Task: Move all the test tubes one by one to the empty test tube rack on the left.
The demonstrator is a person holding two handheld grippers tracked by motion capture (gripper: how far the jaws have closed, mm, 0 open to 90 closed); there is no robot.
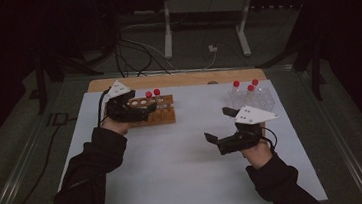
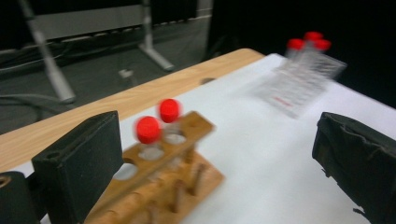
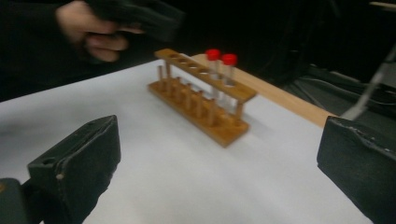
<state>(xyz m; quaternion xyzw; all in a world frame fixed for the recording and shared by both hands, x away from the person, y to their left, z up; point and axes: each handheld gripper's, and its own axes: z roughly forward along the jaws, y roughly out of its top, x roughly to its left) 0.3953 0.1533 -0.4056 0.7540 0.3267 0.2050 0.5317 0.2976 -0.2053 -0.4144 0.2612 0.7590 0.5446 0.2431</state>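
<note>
A wooden tube rack (image 1: 162, 115) stands at the back left of the white sheet, with two red-capped tubes (image 1: 152, 93) upright in its holes. My left gripper (image 1: 145, 109) hovers over the rack's left part, its jaws open and nothing between them. From the left gripper view the rack (image 2: 159, 175) lies just beyond the open gripper (image 2: 215, 172), the two tubes (image 2: 159, 120) blurred. My right gripper (image 1: 220, 125) is open and empty at the right middle, pointing left. In its own view the right gripper (image 3: 217, 168) faces the rack (image 3: 201, 100) and the tubes (image 3: 221, 59).
A clear plastic rack (image 1: 253, 99) with three red-capped tubes stands at the back right, also blurred in the left gripper view as the clear rack (image 2: 299, 77). A bare wooden strip (image 1: 176, 78) runs along the table's far edge. A metal stand (image 1: 200, 14) and cables lie on the floor behind.
</note>
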